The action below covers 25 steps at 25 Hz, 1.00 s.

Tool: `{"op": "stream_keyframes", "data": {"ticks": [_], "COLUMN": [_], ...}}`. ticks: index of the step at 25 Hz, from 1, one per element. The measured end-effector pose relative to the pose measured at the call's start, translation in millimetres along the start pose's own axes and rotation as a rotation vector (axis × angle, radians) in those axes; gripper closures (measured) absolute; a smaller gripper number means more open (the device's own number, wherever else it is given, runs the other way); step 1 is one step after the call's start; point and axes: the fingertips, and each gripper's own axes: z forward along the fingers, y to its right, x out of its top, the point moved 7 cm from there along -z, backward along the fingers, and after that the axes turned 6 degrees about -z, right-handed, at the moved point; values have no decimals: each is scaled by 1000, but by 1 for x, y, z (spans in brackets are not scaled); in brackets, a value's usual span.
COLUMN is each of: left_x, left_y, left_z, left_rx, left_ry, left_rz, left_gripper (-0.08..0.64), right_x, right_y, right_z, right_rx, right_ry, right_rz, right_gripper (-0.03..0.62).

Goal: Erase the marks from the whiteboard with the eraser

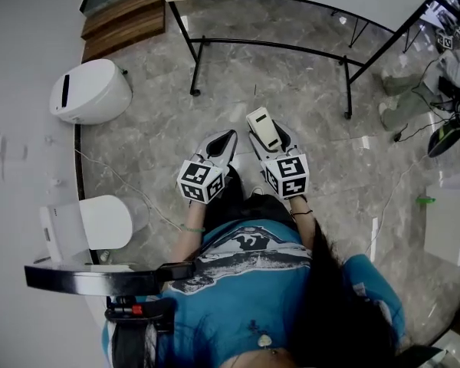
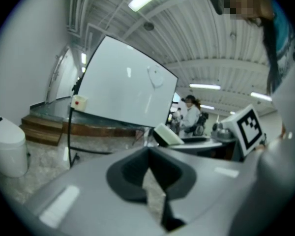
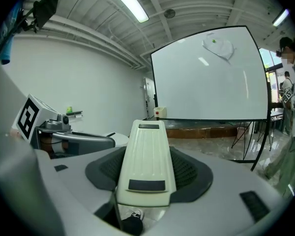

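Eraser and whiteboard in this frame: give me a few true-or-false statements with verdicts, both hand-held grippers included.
1. The right hand-held gripper grips the eraser. True.
2. The eraser is pressed against the whiteboard. False: it is held in the air, clear of the board.
3. A mark shows near the whiteboard's top. True.
4. The left hand-held gripper holds a marker. False: its jaws are together with nothing between them.

Bright, even indoor light is cast by ceiling tube lights [image 3: 129,3]. Pale glare streaks are seen on the whiteboard [image 3: 206,82]. Both gripper views are bent at the edges, dark-cornered and blurred close to the lens; the left one is softer.
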Motion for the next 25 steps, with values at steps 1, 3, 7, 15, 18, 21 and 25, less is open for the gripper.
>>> {"op": "stream_keyframes", "data": {"ticks": [1,3,7,15,18,21,25], "left_x": [-6,-15,-24,-28,-31,-31,-29], "left_y": [6,17,32,43,45,45,47], "left_z": [-6,-15,-18,-28,-31,-34,-37], "left_rx": [5,15,16,23,28,31,29], "left_ry": [5,13,16,35,39,42,46], "left_rz": [1,2,7,14,13,16,19], "left_gripper": [560,560,560,560,560,560,560], "right_x": [-5,-12,-19,-21,-22,-21,-19], "right_y": [-4,-9,-9,-16,-17,-20,-23], "right_z": [-9,-22,-40,-54,-58,-58,-60], "right_rx": [4,11,10,12,16,20,20], "right_ry": [2,4,2,10,12,13,15], "right_rz": [-6,-16,-28,-58,-61,-66,-71], "right_gripper": [328,328,328,328,328,328,328]}}
